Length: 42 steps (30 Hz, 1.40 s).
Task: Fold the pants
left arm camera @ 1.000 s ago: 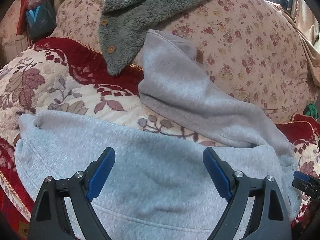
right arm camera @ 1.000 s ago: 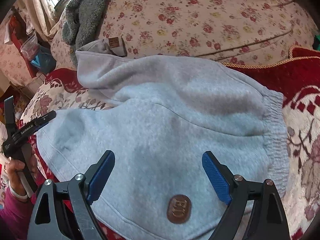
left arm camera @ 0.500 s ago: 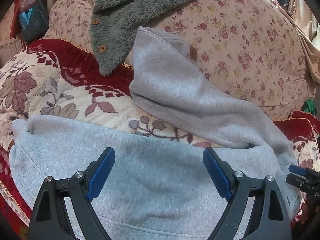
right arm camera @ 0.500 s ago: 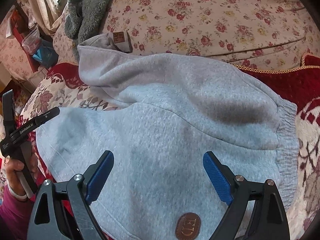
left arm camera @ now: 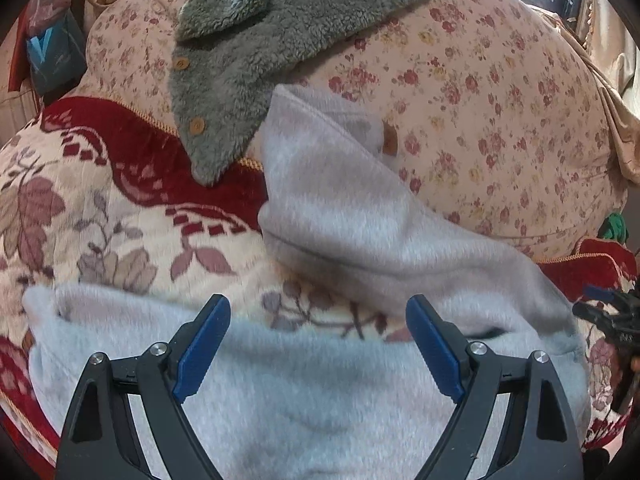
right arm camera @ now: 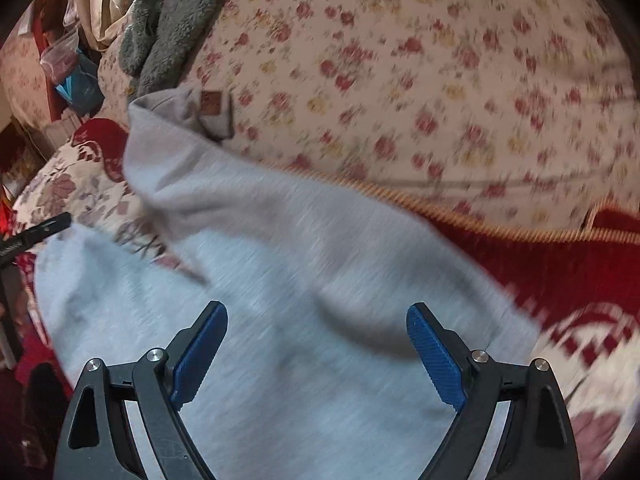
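Lying spread on the blanket, the grey fleece pants look soft, floppy, thick; one leg runs toward 12 o'clock. Left gripper and right gripper jaws hang released, empty; pinching hem or waistband seems best.

So both views have slid over the grey pants since a second ago. In the left wrist view the near leg sits lower in frame now, so a wider strip of the floral bed cover shows between the two legs, and the fuzzy grey-green jacket looks bigger. The right gripper has rolled and drifted: the brown oval patch near its fingers has dropped out of view, same for the elastic waistband (blurry frame, though). The left gripper shows less at that view's edge.
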{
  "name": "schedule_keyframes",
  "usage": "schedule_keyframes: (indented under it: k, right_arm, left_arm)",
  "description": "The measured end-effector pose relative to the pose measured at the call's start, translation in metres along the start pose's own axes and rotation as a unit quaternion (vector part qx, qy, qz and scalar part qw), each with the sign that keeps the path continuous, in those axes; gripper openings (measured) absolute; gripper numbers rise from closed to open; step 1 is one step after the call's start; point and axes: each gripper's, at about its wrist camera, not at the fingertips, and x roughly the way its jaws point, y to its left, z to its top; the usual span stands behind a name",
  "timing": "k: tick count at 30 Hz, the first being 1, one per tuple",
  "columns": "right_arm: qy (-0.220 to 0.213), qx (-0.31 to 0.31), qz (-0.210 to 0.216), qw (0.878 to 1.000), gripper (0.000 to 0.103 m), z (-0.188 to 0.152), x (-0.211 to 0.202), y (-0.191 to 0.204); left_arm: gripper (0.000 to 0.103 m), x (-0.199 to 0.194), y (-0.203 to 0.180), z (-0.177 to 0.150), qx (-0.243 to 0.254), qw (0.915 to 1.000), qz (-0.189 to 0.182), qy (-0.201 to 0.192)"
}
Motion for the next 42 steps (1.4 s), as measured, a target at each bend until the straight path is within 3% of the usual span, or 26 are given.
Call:
schedule_keyframes:
  k: [4,7,22,27,32,39,41,42]
  right_arm:
    - [0.004,-0.041,-0.018,0.999,0.094,0.028,0.022,-0.022]
    - [0.022,-0.074,-0.004,0.997,0.094,0.043,0.046,-0.034]
    - [0.069,-0.164,0.033,0.983,0.095,0.069,0.1,-0.041]
    - [0.075,-0.195,0.043,0.977,0.095,0.076,0.109,-0.035]
    - [0.109,-0.243,0.057,0.962,0.095,0.076,0.123,-0.027]
    - [0.154,-0.196,0.107,0.962,0.094,0.078,0.151,-0.034]
    - [0.167,-0.181,0.117,0.962,0.088,0.074,0.156,-0.034]
    - [0.171,-0.175,0.124,0.962,0.072,0.071,0.158,-0.031]
  left_arm:
    - [0.089,0.007,0.003,0.027,0.011,0.9999,0.004,-0.007]
    - [0.089,0.017,0.008,0.054,0.016,0.9999,0.0,-0.006]
    - [0.094,0.093,0.028,0.161,0.037,0.9984,-0.02,0.038]
    - [0.094,0.117,0.027,0.177,0.04,0.9981,-0.01,0.047]
    - [0.094,0.138,0.017,0.178,0.079,0.9945,0.011,0.067]
    - [0.094,0.16,0.007,0.173,0.098,0.9917,0.008,0.083]
    - [0.094,0.164,0.004,0.172,0.106,0.991,0.006,0.082]
    - [0.092,0.164,0.002,0.171,0.11,0.9907,0.007,0.079]
